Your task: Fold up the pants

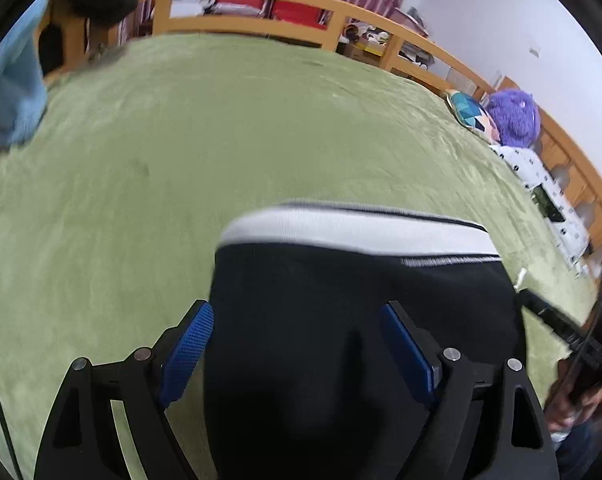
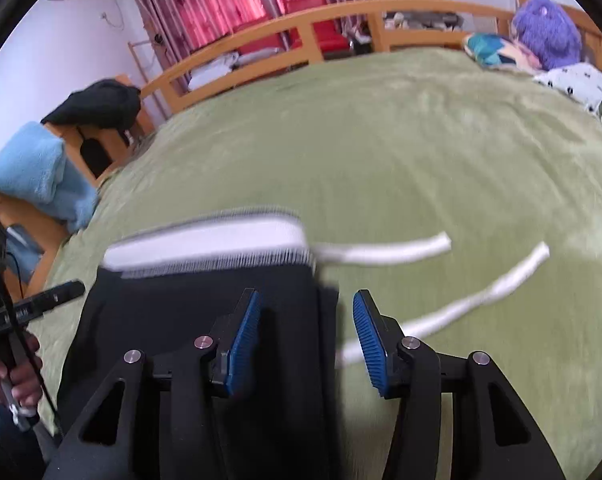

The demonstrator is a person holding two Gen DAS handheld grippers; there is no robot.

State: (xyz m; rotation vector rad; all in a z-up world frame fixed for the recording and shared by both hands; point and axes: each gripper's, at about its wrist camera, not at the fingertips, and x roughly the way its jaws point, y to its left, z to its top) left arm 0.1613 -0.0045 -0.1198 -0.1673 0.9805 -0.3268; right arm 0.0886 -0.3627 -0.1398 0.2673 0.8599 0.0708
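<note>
1. A pair of black fabric pants with a white ribbed waistband lies on the bed under a fuzzy green blanket, waistband end pointing away from both cameras.
2. The left claw stands wide open, its blue ribbed pads on either side of the black cloth, with the fabric lying between them and not pinched.
3. The right claw is also spread open, straddling the right edge of the pants; one pad is over the black cloth, the other over the green blanket.
4. Two white drawstring cords trail from the waistband to the right across the blanket, blurred.
5. A purple fluffy plush toy sits at the far end of the bed beside a teal patterned cushion, against the curved wooden bed rail.
6. A folded light-blue towel rests on wooden furniture off the bed's left side.
</note>
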